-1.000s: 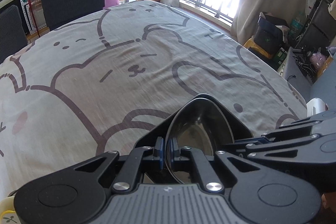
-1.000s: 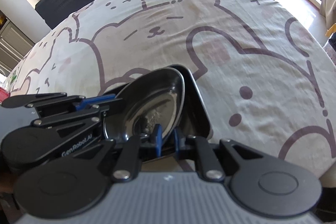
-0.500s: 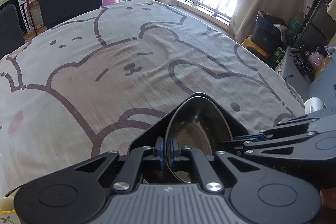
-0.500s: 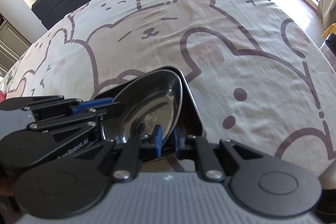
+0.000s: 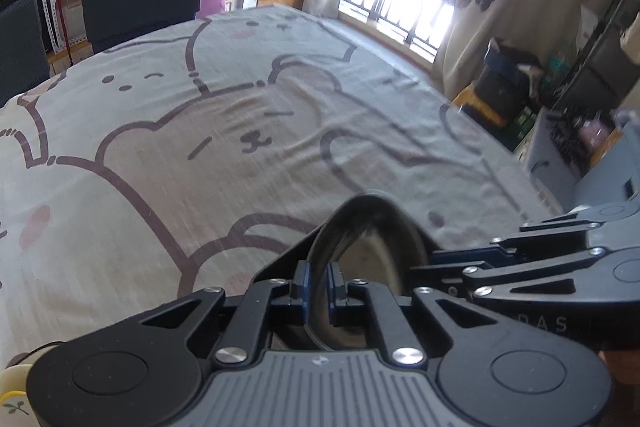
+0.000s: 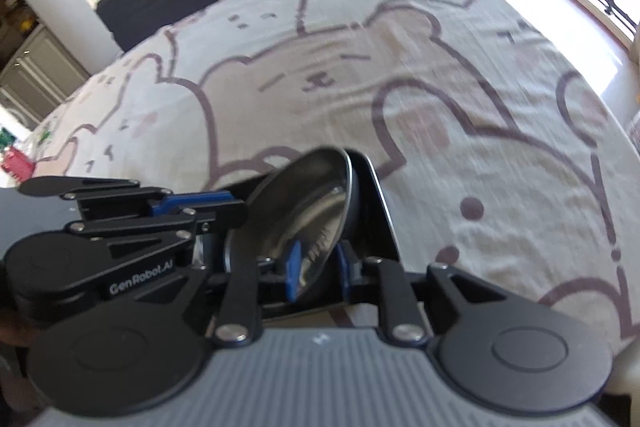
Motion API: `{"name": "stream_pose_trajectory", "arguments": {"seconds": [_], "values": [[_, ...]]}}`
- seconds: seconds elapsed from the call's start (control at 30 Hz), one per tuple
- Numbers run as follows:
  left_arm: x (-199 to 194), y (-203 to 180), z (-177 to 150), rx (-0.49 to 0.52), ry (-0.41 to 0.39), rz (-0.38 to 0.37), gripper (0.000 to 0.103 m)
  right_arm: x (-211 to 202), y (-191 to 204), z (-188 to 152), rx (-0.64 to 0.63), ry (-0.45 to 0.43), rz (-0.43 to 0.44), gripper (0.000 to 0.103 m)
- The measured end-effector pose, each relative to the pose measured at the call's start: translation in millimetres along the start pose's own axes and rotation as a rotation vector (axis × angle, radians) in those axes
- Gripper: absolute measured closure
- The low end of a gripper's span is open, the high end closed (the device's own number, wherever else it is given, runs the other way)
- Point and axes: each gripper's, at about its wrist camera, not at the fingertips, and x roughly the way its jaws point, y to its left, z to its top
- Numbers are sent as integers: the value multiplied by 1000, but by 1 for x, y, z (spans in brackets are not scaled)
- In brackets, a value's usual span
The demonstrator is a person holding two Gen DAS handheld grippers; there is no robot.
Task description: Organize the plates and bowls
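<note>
Both views motion-blurred. Steel plate (image 5: pixel 372 255): near rim hidden behind left gripper (image 5: pixel 318 285) body at 6 o'clock. Black tray (image 6: pixel 374 203) beneath: mostly covered by plate. Cream dish (image 5: pixel 12 393) at 8 o'clock: cut by edge. Right gripper (image 6: pixel 318 273): grip indeterminate
</note>
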Motion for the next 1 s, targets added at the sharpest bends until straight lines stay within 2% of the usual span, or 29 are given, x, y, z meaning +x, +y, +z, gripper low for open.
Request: {"name": "stream_pose_trajectory", "arguments": {"seconds": [0.13, 0.27, 0.47, 0.57, 0.73, 0.87, 1.0], "values": [[-12, -2, 2, -11, -26, -5, 86, -18, -3, 8, -52, -57, 30, 72], [-17, 3, -1, -56, -6, 21, 85, -28, -12, 21, -107, -77, 37, 67], [-10, 17, -7, -132, 71, 88, 85, -27, -14, 27, -309, -141, 0, 40], [-6, 24, -8, -168, 82, 101, 85, -20, -18, 32, -363, -111, 20, 38], [4, 34, -4, -195, 80, 125, 85, -10, -23, 31, -427, -29, -7, 38], [16, 33, -2, -175, 99, 133, 85, -1, -24, 24, -462, 25, -57, 35], [25, 29, -4, -150, 118, 140, 85, 6, -25, 19, -473, 66, -72, 34]]}}
